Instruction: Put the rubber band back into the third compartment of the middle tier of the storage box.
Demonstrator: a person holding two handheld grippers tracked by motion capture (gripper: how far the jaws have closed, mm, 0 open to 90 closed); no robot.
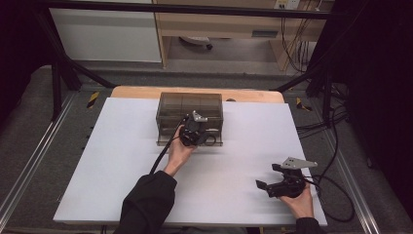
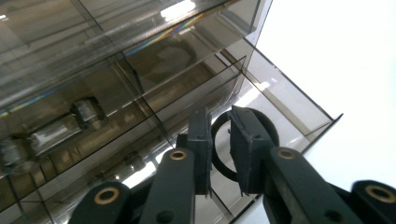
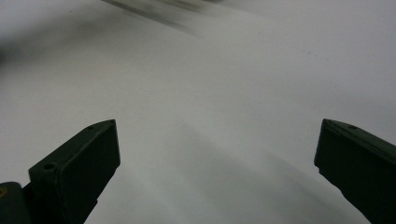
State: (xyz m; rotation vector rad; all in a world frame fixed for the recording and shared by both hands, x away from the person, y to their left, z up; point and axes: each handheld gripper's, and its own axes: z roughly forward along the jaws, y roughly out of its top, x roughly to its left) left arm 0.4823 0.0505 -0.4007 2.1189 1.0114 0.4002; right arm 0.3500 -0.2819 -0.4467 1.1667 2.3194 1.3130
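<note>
The black ring (image 2: 243, 144) sits in the pulled-out bottom drawer (image 2: 299, 112) of the smoky drawer box (image 1: 190, 117) mid-desk (image 1: 122, 161), straddled by the left claw (image 2: 219, 149), slightly parted and seemingly releasing it, while the right claw (image 3: 215, 163) waits wide apart.

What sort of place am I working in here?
Probably a lab data-recording bench: a white tabletop inside a black metal frame, loose black cables beside it, and a smoky transparent plastic drawer box.
</note>
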